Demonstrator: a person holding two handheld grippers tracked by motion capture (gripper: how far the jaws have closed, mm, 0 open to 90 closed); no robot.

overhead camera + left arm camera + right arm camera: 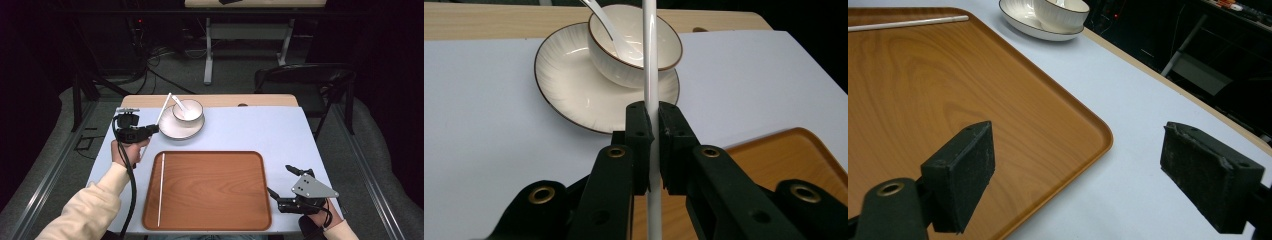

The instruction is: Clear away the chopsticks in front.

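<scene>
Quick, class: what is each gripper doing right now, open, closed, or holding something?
Left gripper: closed on a white chopstick, next to the plate and bowl.
Right gripper: open, holding nothing, over the tray edge.

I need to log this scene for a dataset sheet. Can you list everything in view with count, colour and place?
chopstick in the tool: 1, white, clamped in the left tool
chopstick on tray: 1, white, along the tray's left edge
tray: 1, brown wood, near middle of table
plate: 1, cream, far left of table
bowl: 1, cream, on the plate
spoon: 1, white, in the bowl
table: 1, pale blue
chair: 1, black, beyond the table
left tool: 1, black, shut
right tool: 1, black, open, right of tray
</scene>
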